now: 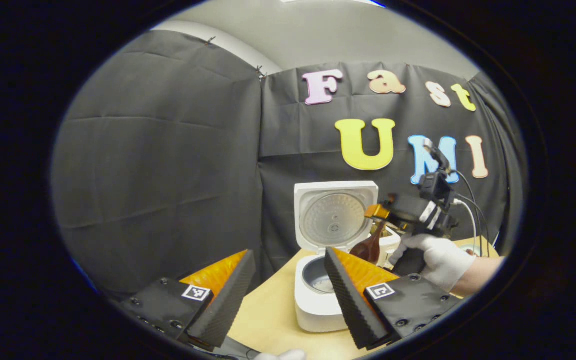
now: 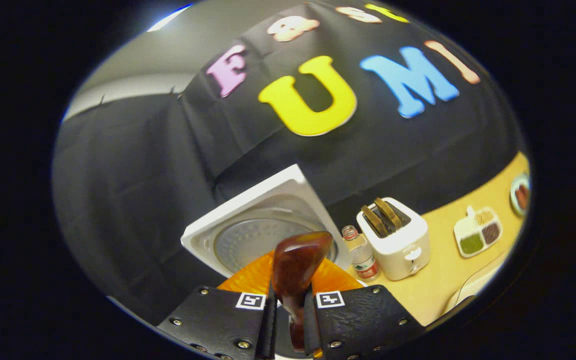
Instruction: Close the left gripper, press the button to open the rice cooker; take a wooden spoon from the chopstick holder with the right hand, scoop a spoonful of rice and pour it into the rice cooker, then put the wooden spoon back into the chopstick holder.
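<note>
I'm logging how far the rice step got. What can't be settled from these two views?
- Spoon bowl contents: in the right gripper view the wooden spoon shows its back.
- Pot contents: in the left gripper view a finger of the left tongs covers part of the rice cooker.
- Chopstick holder: behind the right tongs.

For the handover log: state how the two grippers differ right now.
The left gripper stands open and empty; the right gripper is shut on the wooden spoon. The left gripper hangs in front of the open rice cooker; the right gripper, seen in the left gripper view, is raised beside its lid. Both are hand-held.
</note>
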